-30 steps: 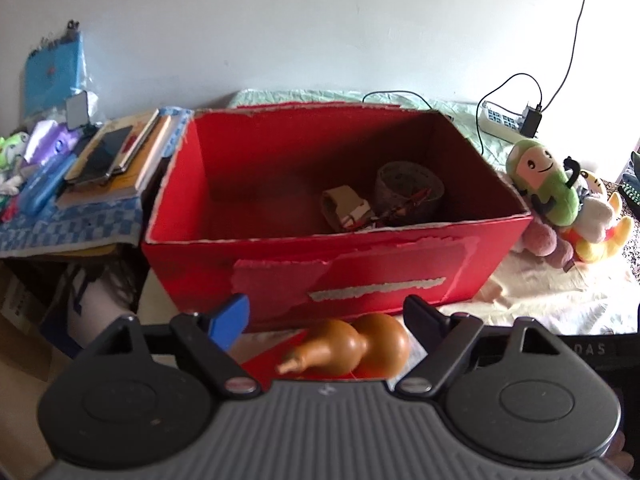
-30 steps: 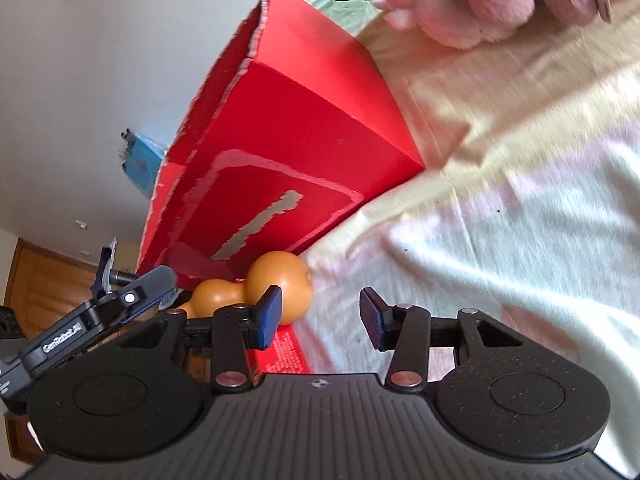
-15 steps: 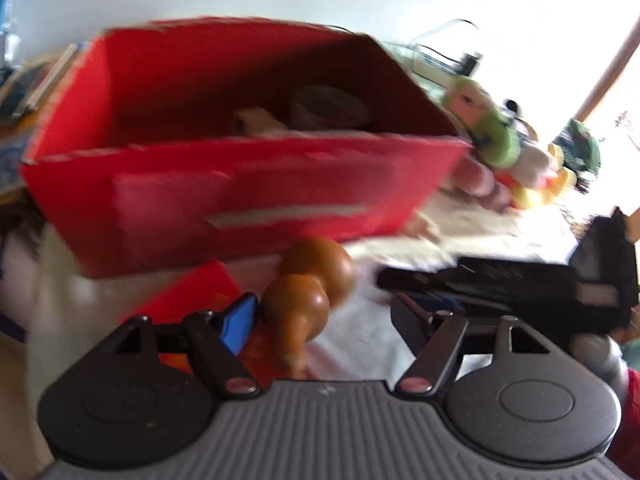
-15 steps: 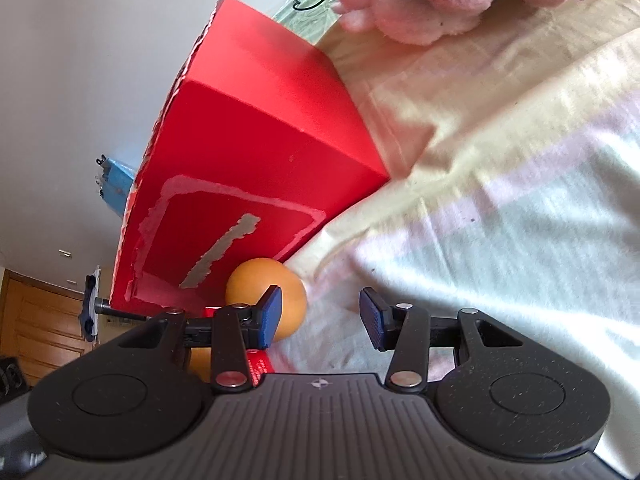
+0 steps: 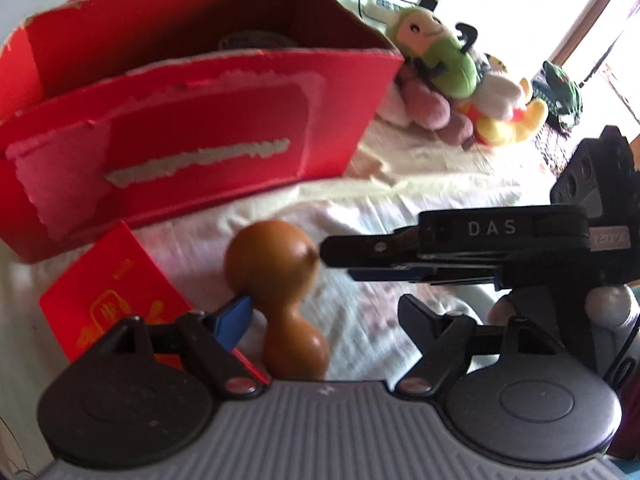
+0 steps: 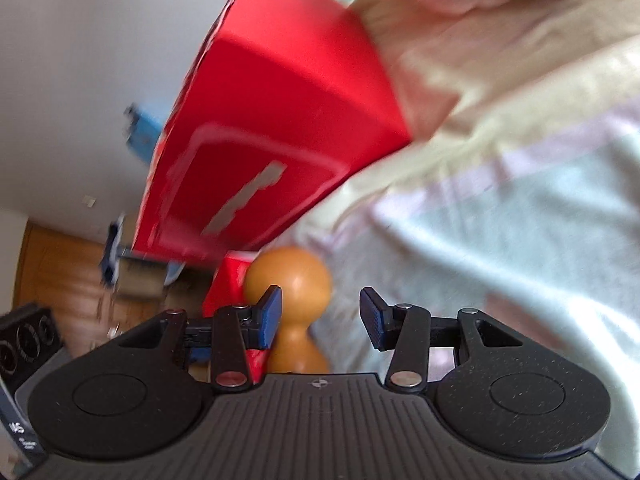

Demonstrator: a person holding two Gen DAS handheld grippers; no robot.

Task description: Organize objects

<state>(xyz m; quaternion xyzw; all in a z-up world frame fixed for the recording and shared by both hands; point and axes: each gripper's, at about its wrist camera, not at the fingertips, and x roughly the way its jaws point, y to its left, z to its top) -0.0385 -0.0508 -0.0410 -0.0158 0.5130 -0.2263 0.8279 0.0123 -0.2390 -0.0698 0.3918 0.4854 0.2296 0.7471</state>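
Note:
An orange-brown gourd (image 5: 280, 292) lies on the pale bedsheet in front of an open red cardboard box (image 5: 192, 128). My left gripper (image 5: 326, 316) is open, its jaws on either side of the gourd's near end, not touching. My right gripper (image 6: 320, 316) is open too, just right of the gourd (image 6: 294, 284). In the left wrist view the right gripper (image 5: 336, 248) reaches in from the right, its tip close to the gourd's round end. A red envelope (image 5: 108, 292) lies flat left of the gourd.
The box holds a round roll (image 5: 256, 42) at the back. Plush toys lie right of the box: green (image 5: 436, 56), pink (image 5: 428, 104), yellow-white (image 5: 508, 112). A power strip with cables (image 5: 384, 0) sits behind. Wooden floor (image 6: 60, 264) shows past the bed edge.
Both views have swung and blurred. The left gripper turned right and came closer over the gourd. The right gripper moved in toward the gourd, now showing between its fingers.

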